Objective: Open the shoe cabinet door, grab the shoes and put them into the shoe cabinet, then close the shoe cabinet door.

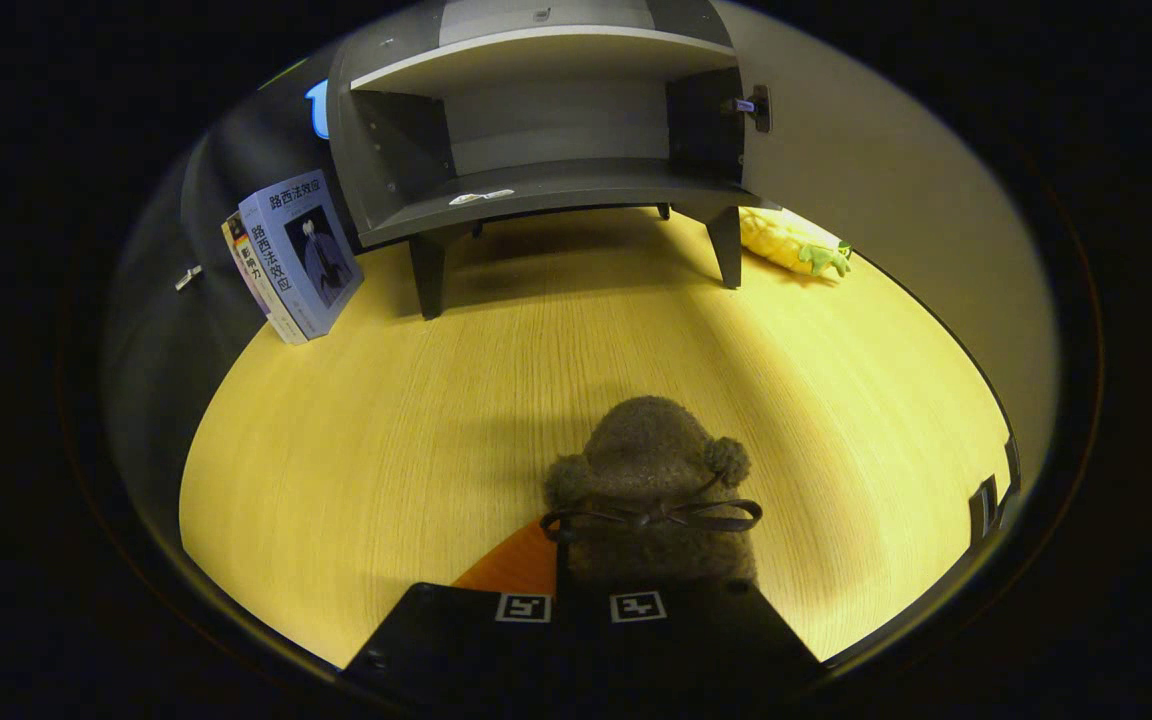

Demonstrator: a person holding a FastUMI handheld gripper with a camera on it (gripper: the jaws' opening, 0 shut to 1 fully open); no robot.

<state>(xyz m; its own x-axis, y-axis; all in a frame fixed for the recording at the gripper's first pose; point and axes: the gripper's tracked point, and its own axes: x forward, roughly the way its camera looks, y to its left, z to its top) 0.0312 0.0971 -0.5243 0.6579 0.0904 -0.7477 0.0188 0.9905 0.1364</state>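
Hand-held gripper (581,607) sits low over the tabletop (356,440), its two fingers drawn close together with the marker squares almost side by side. A fuzzy brown shoe (651,470) juts out directly ahead of the fingers, its rear end tucked in at them. The fingers appear to be clamped on the shoe's back part, though the contact itself is hidden under the gripper body, so I cannot tell for sure that both press on it. The shoe has two small pompoms, one on each side, and a thin dark bow (652,516) across it just ahead of the fingers. Toe points toward the cabinet.

An orange patch (511,568) shows beside the shoe, partly under the left finger; what it is I cannot tell.

Shoe cabinet (546,140) stands well beyond the shoe on short legs, dark grey, with one pale shelf inside. Its door (856,200) is swung wide open to the right, hinge visible at the cabinet's right wall. The lower compartment holds only a small pale scrap on its floor.

Two books (296,255) lean upright just left of the cabinet's left leg. A yellow pineapple-like plush toy (791,242) lies on the tabletop beside the right leg, below the open door.
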